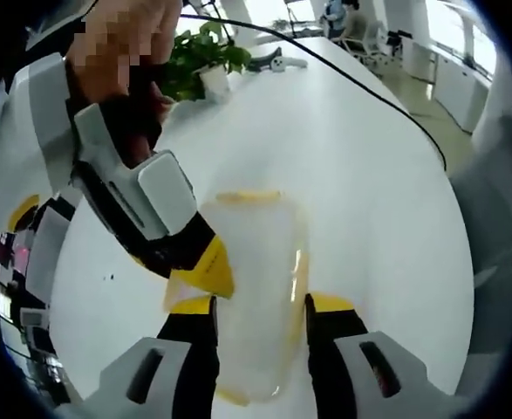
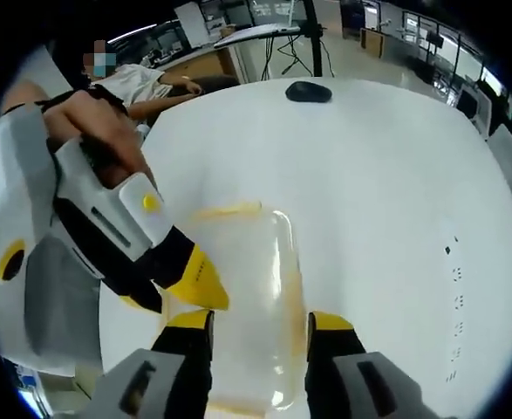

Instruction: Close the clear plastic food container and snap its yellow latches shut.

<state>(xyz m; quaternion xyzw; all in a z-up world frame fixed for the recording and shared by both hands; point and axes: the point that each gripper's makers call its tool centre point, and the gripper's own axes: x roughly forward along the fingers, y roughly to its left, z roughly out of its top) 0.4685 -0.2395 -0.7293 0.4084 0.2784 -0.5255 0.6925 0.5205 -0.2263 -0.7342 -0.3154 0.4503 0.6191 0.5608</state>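
Two tongs work one clear plastic container [image 1: 256, 297] lying on a white round tabletop [image 1: 360, 148], toward its near edge. The left tongs [image 1: 257, 307] stand with jaws apart, straddling the container; the right tongs [image 2: 257, 325] do likewise from the opposite side. Each pair's yellow tip [image 1: 210, 266] reaches the lid's edge in the other's view. Risk: pressing off-centre could skid the light container across the smooth tabletop, leaving a yellow latch [image 1: 247, 197] unsnapped. Also counted: one potted plant [image 1: 205, 54], one dark mouse-like object [image 2: 309, 91].
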